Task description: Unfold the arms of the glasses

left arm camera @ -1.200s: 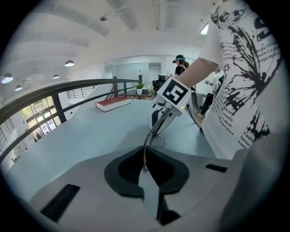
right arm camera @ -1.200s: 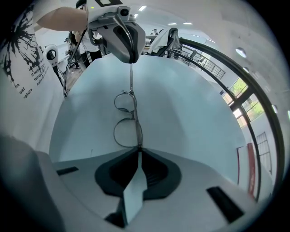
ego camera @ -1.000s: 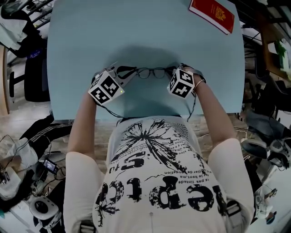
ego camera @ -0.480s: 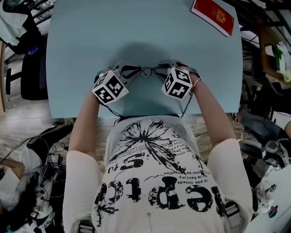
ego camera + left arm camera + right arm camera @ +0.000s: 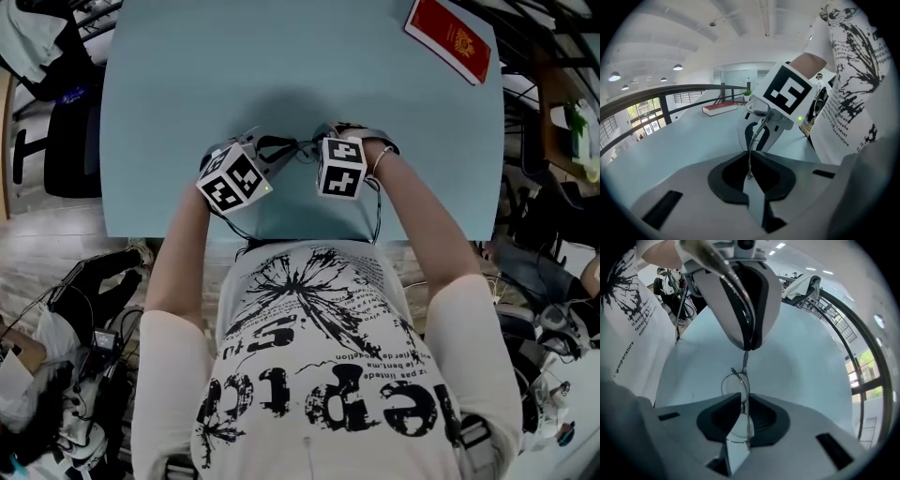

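1. Glasses [image 5: 298, 148]: thin wire frame, held over the light blue table [image 5: 187, 75] close to the person's edge. They lie between the two grippers.
2. In the right gripper view the frame [image 5: 736, 383] runs lengthwise away from the camera. One lens lies beyond the jaw tips and the other lies back within the gap. At the far end a thin arm [image 5: 744, 359] leads up into the tips of the other gripper.
3. Left gripper [image 5: 750, 161]: jaws pressed together, pinching the thin wire arm of the glasses [image 5: 751, 145]. The wire rises from the pads towards the right gripper ahead.
4. Right gripper [image 5: 744, 401]: jaws closing, with the frame standing between them near the bridge. The pads sit close on either side of the rim, and a slim gap shows. No firm pinch can be confirmed.
5. Position of tools in the head view: the left marker cube [image 5: 234, 180] and the right marker cube [image 5: 342, 167] sit near each other, with the glasses just beyond and between them. The right gripper points steeply down and the left is more level.
6. Both of the person's forearms reach forward over the near table edge. A white printed shirt [image 5: 319, 375] fills the lower part of the head view.
7. Red book [image 5: 450, 37]: flat on the far right corner of the table, well apart from the glasses and grippers.
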`<control>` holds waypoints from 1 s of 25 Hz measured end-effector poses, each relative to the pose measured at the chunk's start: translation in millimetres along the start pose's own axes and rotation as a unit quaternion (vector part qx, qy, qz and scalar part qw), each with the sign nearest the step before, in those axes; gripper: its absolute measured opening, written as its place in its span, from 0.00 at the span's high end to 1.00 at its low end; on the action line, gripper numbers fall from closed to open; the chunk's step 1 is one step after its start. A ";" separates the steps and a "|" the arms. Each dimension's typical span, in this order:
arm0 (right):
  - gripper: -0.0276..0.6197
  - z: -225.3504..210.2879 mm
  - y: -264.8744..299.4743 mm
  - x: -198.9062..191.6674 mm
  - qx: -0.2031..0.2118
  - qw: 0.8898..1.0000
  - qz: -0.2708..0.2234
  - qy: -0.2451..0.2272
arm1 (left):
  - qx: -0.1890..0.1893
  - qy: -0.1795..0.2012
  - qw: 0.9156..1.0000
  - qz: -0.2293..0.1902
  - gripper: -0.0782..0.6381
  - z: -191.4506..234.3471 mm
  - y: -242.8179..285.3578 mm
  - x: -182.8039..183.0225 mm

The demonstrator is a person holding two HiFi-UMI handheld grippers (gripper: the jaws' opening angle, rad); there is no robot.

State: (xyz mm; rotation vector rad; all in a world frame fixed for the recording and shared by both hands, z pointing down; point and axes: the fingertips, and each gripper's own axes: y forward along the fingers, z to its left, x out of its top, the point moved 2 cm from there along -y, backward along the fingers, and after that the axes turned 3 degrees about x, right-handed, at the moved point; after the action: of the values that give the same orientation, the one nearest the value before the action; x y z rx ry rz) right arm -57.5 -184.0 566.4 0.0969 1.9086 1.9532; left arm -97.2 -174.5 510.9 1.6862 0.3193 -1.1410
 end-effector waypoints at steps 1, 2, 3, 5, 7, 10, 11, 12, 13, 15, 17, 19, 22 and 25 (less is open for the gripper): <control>0.87 -1.1 1.6 0.0 0.000 1.000 0.002 -0.006 | 0.000 -0.001 1.000 0.001 0.85 1.2 1.1 0.0; 0.90 -2.0 2.5 -0.3 0.000 1.000 0.004 -0.011 | 0.000 -0.002 1.000 0.003 0.85 2.2 2.0 0.3; 0.91 -2.6 2.8 -0.7 0.000 1.000 0.006 -0.014 | 0.000 -0.003 1.000 0.004 0.85 3.0 2.5 0.6; 0.91 -2.2 2.4 -1.9 0.003 1.000 0.008 -0.017 | -0.001 -0.003 1.000 0.005 0.85 3.6 3.3 0.6; 0.92 -0.8 1.0 -2.5 0.004 1.000 0.006 -0.017 | -0.002 -0.002 1.000 0.007 0.85 2.7 4.0 0.0; 0.92 0.3 -7.3 -2.7 -0.008 1.000 -0.002 -0.018 | -0.003 0.002 1.000 0.011 0.85 1.0 2.4 -0.5; 0.92 0.3 -11.6 -2.8 -0.014 1.000 -0.007 -0.018 | -0.003 0.002 1.000 0.013 0.85 0.9 1.5 -0.8; 0.92 0.0 -16.5 -3.2 -0.019 1.000 -0.013 -0.016 | -0.003 0.003 1.000 0.014 0.85 0.8 0.8 -1.2; 0.92 -0.3 -21.4 -4.1 -0.024 0.999 -0.020 -0.013 | -0.003 0.003 1.000 0.016 0.85 0.4 0.7 -1.7; 0.92 -0.6 -30.9 -7.5 -0.033 0.999 -0.032 -0.006 | -0.004 0.003 1.000 0.018 0.85 -0.6 1.6 -2.4; 0.92 -1.5 -40.2 -12.1 -0.045 0.998 -0.039 0.000 | -0.004 0.006 1.000 0.020 0.85 -1.0 2.8 -2.0; 0.92 -2.8 -49.6 -17.1 -0.062 0.997 -0.044 0.005 | -0.002 0.010 1.000 0.022 0.85 -1.1 2.6 -1.5; 0.92 -5.0 -64.7 -27.7 -0.082 0.994 -0.064 0.024 | 0.002 0.013 1.000 0.026 0.85 -0.2 2.2 -1.3; 0.92 -6.3 -78.0 -41.3 -0.091 0.991 -0.084 0.054 | 0.002 0.013 1.000 0.022 0.85 0.8 3.6 0.6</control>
State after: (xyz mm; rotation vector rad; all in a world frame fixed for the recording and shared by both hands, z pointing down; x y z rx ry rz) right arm -3.2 -205.0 499.7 -0.2175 1.7304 2.0416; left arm -94.9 -176.9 512.6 1.7038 0.2951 -1.0887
